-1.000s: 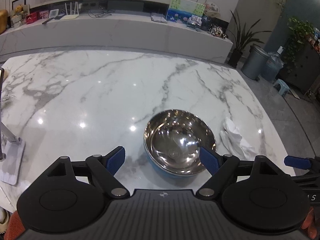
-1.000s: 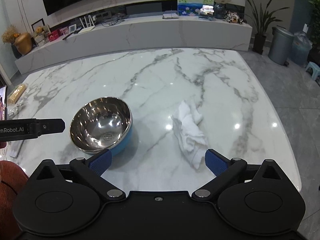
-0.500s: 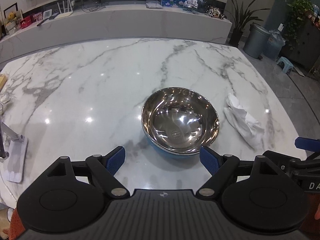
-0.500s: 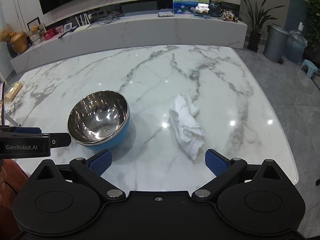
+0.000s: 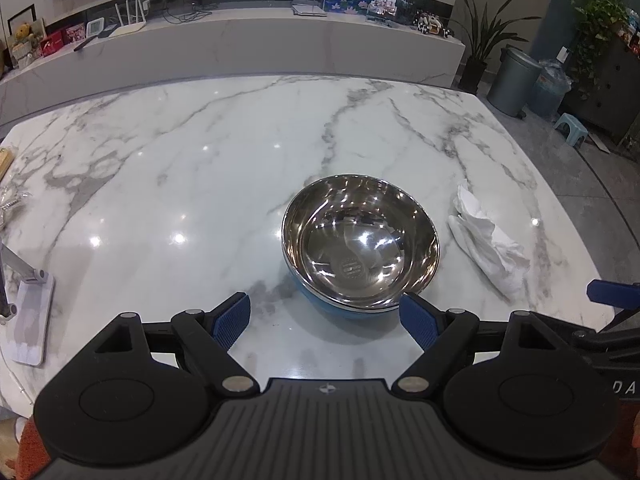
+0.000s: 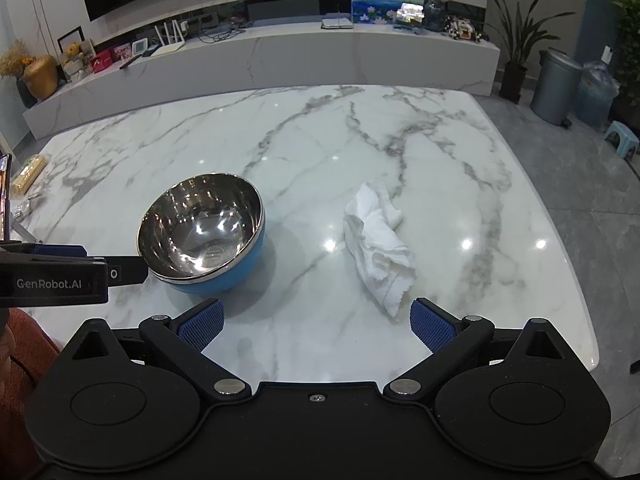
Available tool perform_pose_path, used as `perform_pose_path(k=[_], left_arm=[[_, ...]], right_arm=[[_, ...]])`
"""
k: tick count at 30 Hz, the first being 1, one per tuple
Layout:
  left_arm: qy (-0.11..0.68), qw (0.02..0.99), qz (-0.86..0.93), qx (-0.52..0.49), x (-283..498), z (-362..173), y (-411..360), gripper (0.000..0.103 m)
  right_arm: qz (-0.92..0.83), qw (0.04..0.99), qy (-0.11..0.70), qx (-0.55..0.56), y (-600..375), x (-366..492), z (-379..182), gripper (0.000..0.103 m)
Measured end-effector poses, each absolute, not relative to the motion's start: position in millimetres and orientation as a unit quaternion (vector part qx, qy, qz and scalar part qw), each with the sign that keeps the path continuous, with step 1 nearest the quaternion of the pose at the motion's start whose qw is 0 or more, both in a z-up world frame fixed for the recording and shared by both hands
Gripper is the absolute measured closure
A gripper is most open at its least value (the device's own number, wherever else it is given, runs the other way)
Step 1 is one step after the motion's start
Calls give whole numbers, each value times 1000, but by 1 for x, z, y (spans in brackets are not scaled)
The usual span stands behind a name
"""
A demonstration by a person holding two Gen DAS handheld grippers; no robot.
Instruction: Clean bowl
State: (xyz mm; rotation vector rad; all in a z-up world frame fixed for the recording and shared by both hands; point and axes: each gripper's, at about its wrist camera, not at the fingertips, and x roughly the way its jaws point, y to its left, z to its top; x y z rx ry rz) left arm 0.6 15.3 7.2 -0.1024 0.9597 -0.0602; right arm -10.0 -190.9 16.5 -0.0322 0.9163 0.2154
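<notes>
A steel bowl (image 5: 360, 240) with a blue outside stands upright on the marble table (image 5: 200, 184); it also shows in the right wrist view (image 6: 202, 232). A crumpled white cloth (image 5: 486, 242) lies to its right, also in the right wrist view (image 6: 378, 242). My left gripper (image 5: 325, 318) is open and empty, just in front of the bowl's near rim. My right gripper (image 6: 316, 322) is open and empty, in front of the cloth's near end. The left gripper's body (image 6: 56, 276) shows at the left of the right wrist view.
A phone stand with a white base (image 5: 28, 320) sits at the table's left edge. A wrapped yellow item (image 6: 28, 174) lies at the far left. The table's right edge (image 6: 560, 240) drops to the floor. A long marble shelf (image 6: 280, 52) runs behind the table.
Both grippers have pulled back and risen a little, so the bowl and cloth sit farther ahead in both views. The jaws stayed open. Bowl and cloth have not moved.
</notes>
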Motion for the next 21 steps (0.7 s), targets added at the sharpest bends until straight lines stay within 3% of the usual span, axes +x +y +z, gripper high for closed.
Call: perform_pose_path(k=[21], left_arm=[[464, 885, -21, -32, 3, 4, 12, 22]], right_arm=[[102, 888, 448, -8, -194, -11, 11, 4]])
